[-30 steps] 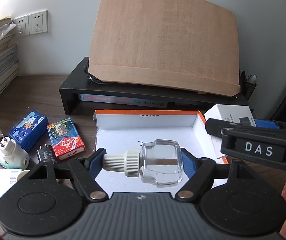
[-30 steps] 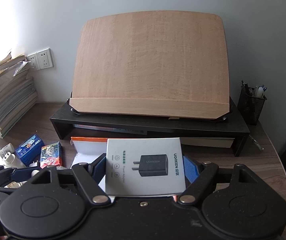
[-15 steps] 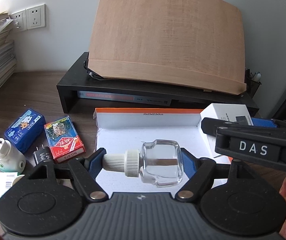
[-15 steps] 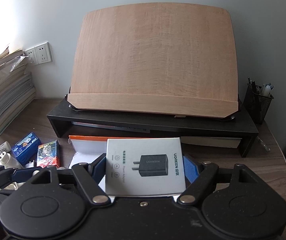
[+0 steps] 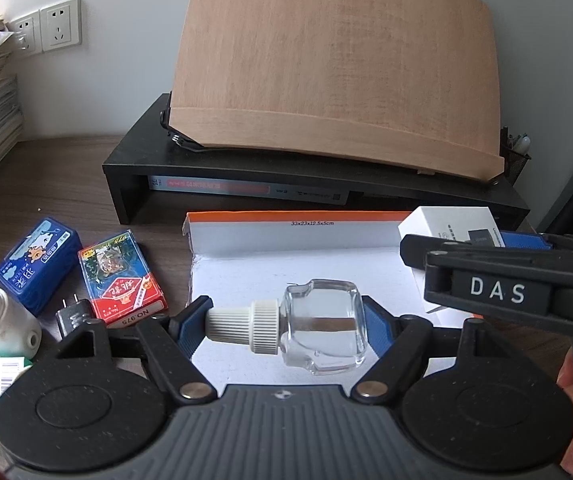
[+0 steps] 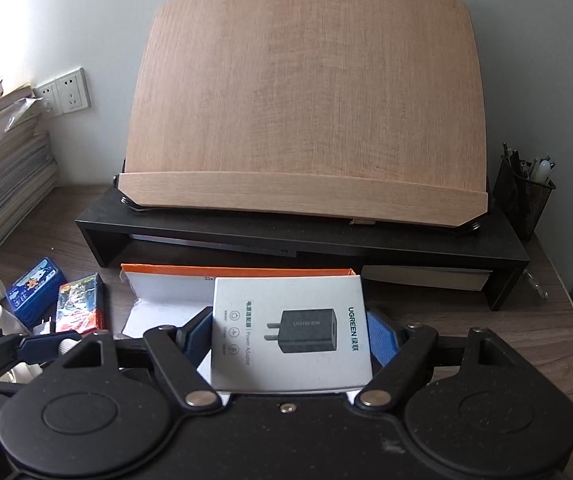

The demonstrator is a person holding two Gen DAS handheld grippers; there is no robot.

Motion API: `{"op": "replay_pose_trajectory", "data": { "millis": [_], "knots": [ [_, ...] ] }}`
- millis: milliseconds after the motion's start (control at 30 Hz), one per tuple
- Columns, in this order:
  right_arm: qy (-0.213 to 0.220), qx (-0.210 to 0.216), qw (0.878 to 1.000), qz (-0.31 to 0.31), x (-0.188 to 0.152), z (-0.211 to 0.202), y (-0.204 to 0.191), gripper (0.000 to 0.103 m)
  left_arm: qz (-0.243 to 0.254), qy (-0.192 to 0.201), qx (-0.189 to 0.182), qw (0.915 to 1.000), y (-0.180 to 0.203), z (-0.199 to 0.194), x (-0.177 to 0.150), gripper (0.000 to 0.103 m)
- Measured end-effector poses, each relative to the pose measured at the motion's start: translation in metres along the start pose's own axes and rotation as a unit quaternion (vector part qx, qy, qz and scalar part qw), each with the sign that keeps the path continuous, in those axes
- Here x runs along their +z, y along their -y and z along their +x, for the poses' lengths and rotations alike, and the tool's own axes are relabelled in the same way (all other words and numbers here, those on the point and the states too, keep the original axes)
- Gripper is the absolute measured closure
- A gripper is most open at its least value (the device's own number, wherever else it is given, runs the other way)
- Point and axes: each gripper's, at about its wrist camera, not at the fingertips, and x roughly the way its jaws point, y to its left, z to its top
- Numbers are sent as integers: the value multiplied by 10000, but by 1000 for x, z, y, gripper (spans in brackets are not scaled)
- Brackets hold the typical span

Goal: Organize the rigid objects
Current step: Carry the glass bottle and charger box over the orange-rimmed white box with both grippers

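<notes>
While both loads hang over the open box (image 5: 286, 236) near the desk's front edge | left gripper (image 5: 286, 322) clamps glass bottle (image 5: 322, 328) | right gripper (image 6: 288, 336) clamps adapter carton (image 6: 288, 332) | step: carrying in | next: lower, release inside.

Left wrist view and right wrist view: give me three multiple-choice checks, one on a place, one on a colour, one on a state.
1. Where is the open box?
A. in front of the black riser
B. on the paper stack
C. on the wooden stand

2. What colour is the glass bottle cap?
A. red
B. off-white
C. black

3. What does the right hand-held gripper hold?
A. nothing
B. playing cards
C. the charger box

Answers: 1 A, it lies on the desk before the black riser. 2 B, the ribbed cap is off-white. 3 C, both pads press its sides.
</notes>
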Motion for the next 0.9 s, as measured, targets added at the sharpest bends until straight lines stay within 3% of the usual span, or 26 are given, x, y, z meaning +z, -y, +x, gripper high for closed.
{"op": "replay_pose_trajectory", "data": {
  "millis": [900],
  "knots": [
    [-202,-35,9997,-93,2,25,0,11,-22,-81,134,9999,6,16,0,23]
  ]
}}
